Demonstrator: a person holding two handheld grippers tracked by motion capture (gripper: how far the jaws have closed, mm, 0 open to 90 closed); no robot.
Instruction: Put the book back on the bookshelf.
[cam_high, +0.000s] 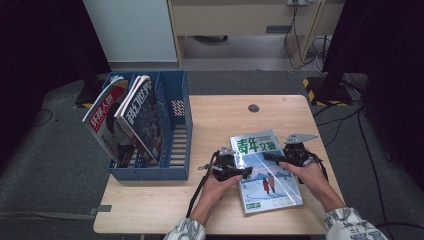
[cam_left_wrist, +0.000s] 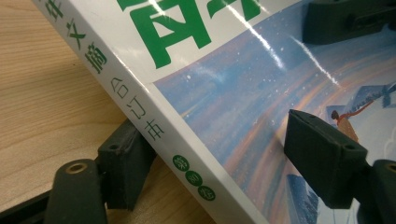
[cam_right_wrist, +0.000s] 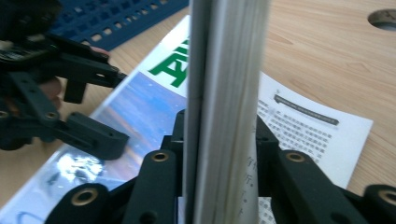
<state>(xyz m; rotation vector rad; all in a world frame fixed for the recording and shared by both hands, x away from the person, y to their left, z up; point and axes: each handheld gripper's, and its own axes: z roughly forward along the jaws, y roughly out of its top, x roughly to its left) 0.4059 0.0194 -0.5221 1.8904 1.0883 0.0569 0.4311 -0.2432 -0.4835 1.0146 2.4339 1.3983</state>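
Magazine (cam_high: 265, 172): lies on your table (cam_high: 215, 120), near right.
File rack (cam_high: 172, 130): far left of the magazine, at the table's left edge.
Two magazines (cam_high: 127, 120): stand tilted in the rack.
Cable hole (cam_high: 253, 108): far, behind your magazine.

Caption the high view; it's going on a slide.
Two hand-held grippers, left and right, work a magazine beside a blue file rack.

The magazine (cam_high: 265, 170) on the table reads 青年文摘 in green; one in the blue rack (cam_high: 172, 165) reads 科幻世界.
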